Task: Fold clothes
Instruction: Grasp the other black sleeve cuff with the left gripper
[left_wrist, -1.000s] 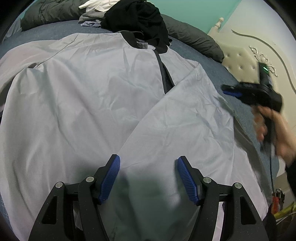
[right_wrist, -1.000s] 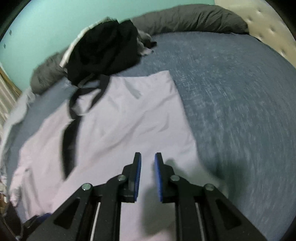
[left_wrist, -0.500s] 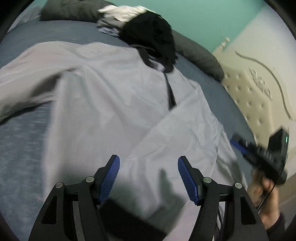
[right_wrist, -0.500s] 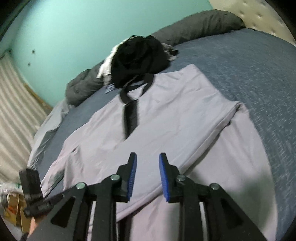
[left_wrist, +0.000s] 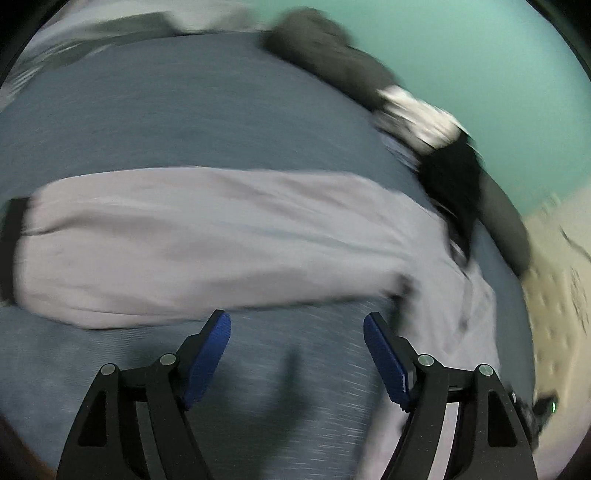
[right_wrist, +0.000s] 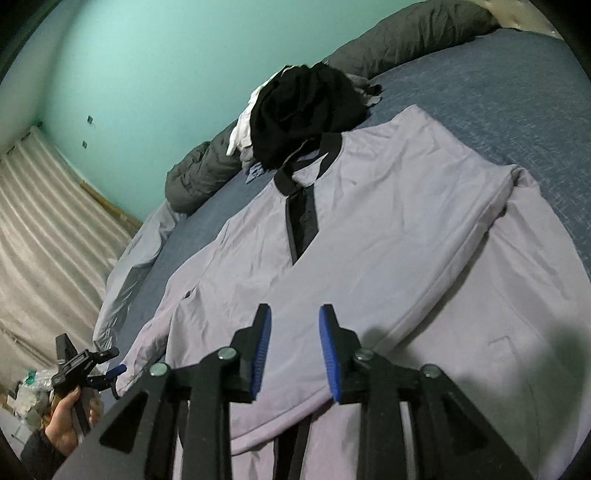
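Pale lilac-grey fabric fills both views: a light grey jacket (right_wrist: 388, 229) with a black collar and black front placket lies spread flat on the blue-grey bed cover (right_wrist: 498, 81). In the right wrist view the right tongs (right_wrist: 295, 350) hang just above the garment's lower front, their blue-padded fingers (right_wrist: 261, 350) a moderate gap apart with nothing between them; the jacket body runs ahead of them toward the collar, and the near sleeve is folded across the body on their right side. Beyond the collar, straight ahead of these tongs, sits a heap of black and white clothes (right_wrist: 306, 107), touching the collar, with a long dark grey bolster pillow (right_wrist: 406, 40) behind it along the turquoise wall (right_wrist: 147, 74). Far to their lower left a bare hand (right_wrist: 68, 424) grips the handle of the left tongs (right_wrist: 110, 369), close by the cuff end of the jacket's outstretched sleeve (right_wrist: 147, 339).

The left wrist view is heavily blurred. The left tongs (left_wrist: 297, 347) stand wide open and hold nothing, their blue pads (left_wrist: 208, 354) over bare bed cover (left_wrist: 184, 110). The light grey sleeve (left_wrist: 203, 243) stretches crosswise just ahead of the fingertips, its dark cuff (left_wrist: 11, 240) at the far left, the sleeve joining the jacket body (left_wrist: 461, 314) off to the right. The clothes heap (left_wrist: 443, 155) lies ahead and to the right.
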